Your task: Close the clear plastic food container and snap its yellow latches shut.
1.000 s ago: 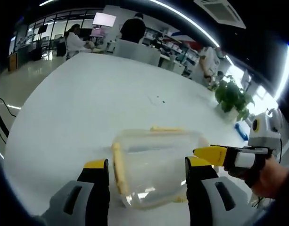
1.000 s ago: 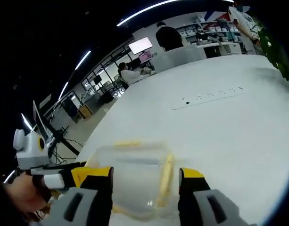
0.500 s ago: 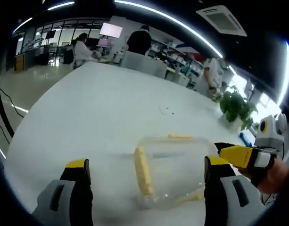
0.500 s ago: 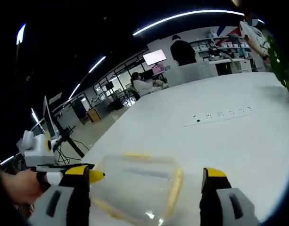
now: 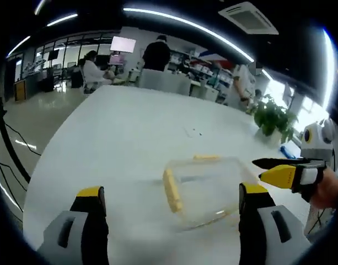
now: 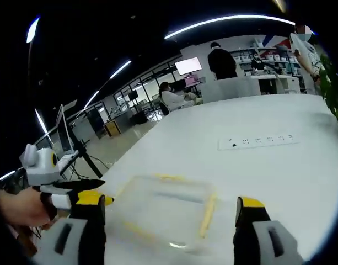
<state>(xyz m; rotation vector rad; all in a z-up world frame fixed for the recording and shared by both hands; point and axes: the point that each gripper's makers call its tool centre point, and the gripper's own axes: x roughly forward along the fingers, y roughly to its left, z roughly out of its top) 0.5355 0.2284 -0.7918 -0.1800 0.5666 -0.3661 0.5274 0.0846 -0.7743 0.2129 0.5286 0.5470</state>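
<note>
The clear plastic food container point(image 5: 210, 185) rests on the white table point(image 5: 119, 138) with its lid on. A yellow latch point(image 5: 171, 190) runs along its left side and another yellow latch point(image 5: 206, 158) along its far edge. My left gripper point(image 5: 171, 194) is open, jaws wide apart, a little short of the box. The right gripper point(image 5: 261, 169) reaches in from the right, jaws parted, beside the box's right end. In the right gripper view the container point(image 6: 166, 207) lies ahead of my open right gripper point(image 6: 171, 201), a yellow latch point(image 6: 207, 215) on its right side. The left gripper point(image 6: 105, 190) shows at its left.
A white power strip point(image 6: 259, 141) lies farther out on the table. A potted plant point(image 5: 271, 118) stands past the table's right edge. People point(image 5: 156, 52) sit and stand at desks beyond the far end. A hand point(image 6: 20, 207) holds the left gripper.
Both grippers opened wider and drew back from the container, which now sits farther ahead of the jaws. The container itself stays on the table.
</note>
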